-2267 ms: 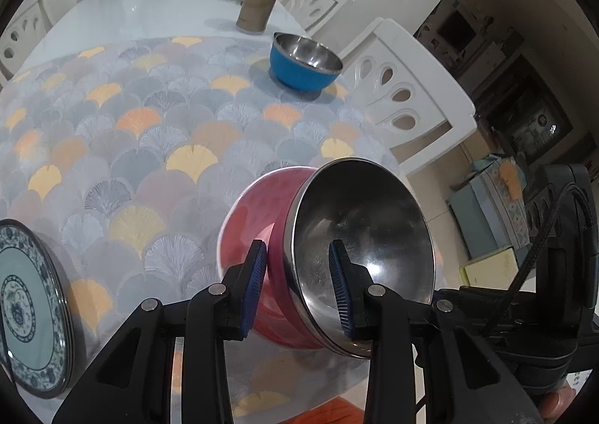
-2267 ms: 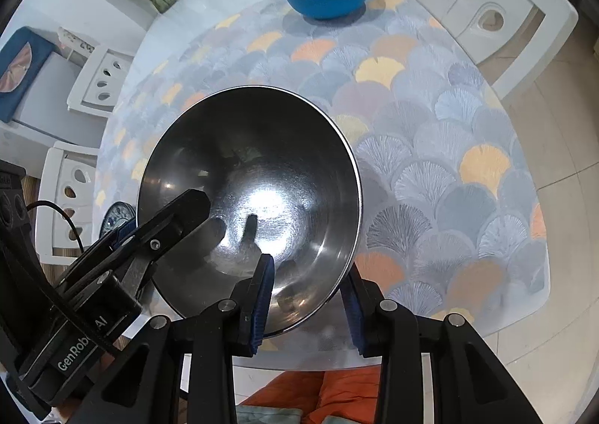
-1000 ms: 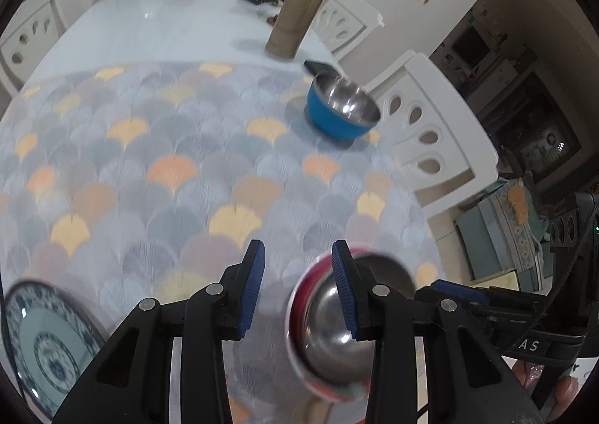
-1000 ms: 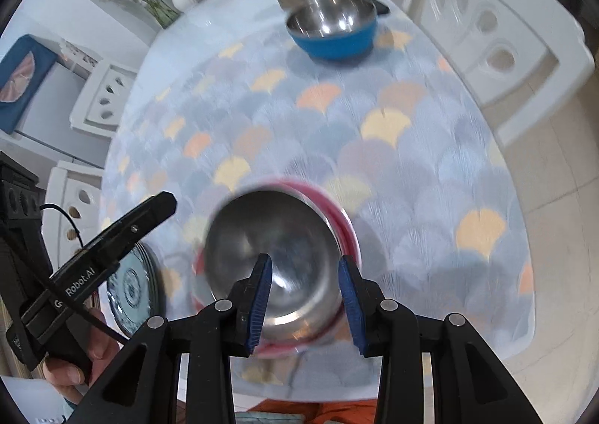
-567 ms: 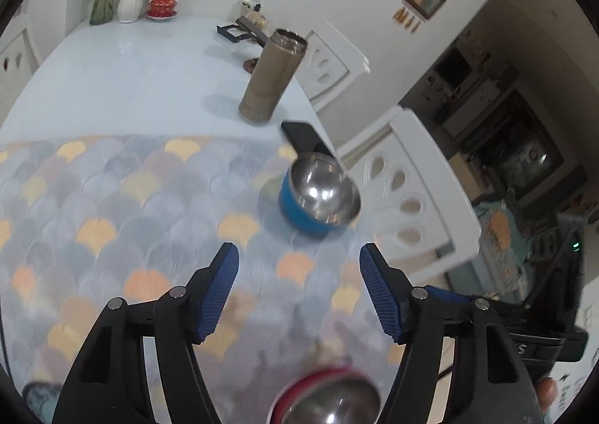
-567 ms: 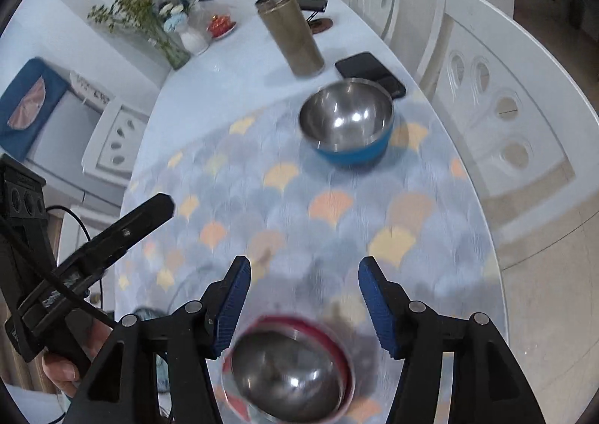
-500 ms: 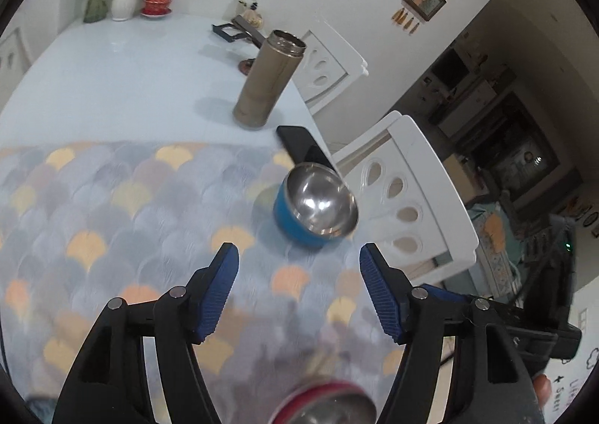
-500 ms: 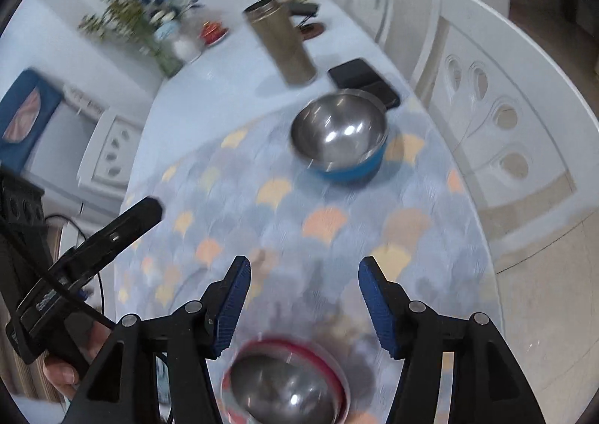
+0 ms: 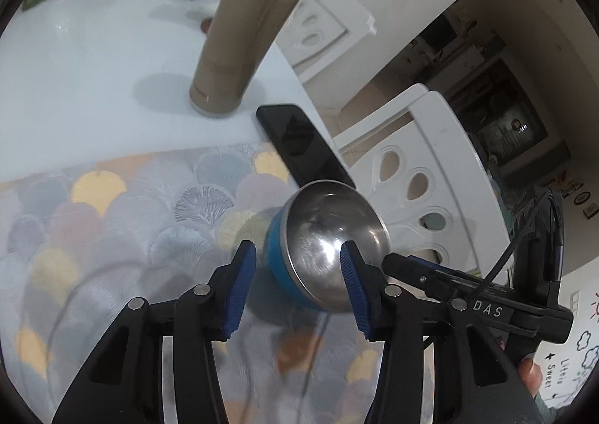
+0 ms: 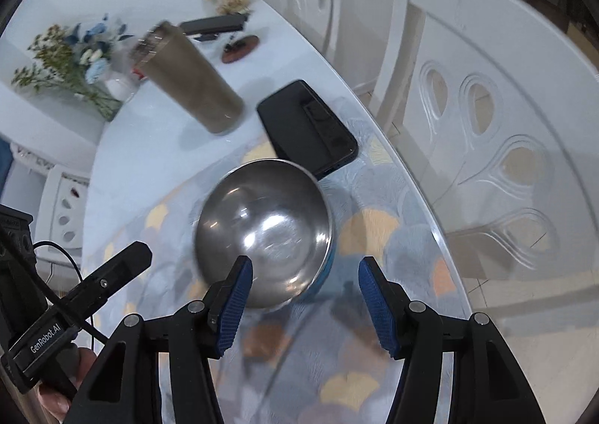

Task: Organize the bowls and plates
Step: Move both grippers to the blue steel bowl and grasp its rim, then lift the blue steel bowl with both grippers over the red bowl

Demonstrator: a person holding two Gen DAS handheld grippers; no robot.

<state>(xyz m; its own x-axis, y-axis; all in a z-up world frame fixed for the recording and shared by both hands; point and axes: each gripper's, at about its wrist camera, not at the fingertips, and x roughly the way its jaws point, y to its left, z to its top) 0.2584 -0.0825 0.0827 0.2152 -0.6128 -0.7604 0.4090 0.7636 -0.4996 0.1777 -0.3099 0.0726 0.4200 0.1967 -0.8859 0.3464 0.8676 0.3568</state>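
A blue bowl (image 9: 329, 237) with a steel inside stands upright on the patterned placemat (image 9: 112, 229), near the table's right edge. My left gripper (image 9: 297, 274) straddles the bowl's near-left wall; its jaws are closing but the pads stand clear of it. In the right wrist view the same bowl (image 10: 262, 229) lies just ahead of my right gripper (image 10: 305, 285), which is open around the bowl's near-right rim without touching. A finger (image 9: 411, 267) of the right gripper shows beside the bowl in the left wrist view.
A tan tumbler (image 9: 243, 46) stands behind the bowl on the white table (image 9: 75, 61). A black phone (image 9: 303, 143) lies right behind the bowl. A white chair (image 10: 486, 106) is beyond the table edge. Flowers (image 10: 71, 61) stand at the far end.
Both grippers let go of the red bowl and moved forward across the table to the blue bowl. The red bowl has left both views. The left jaws are narrower than half a second ago.
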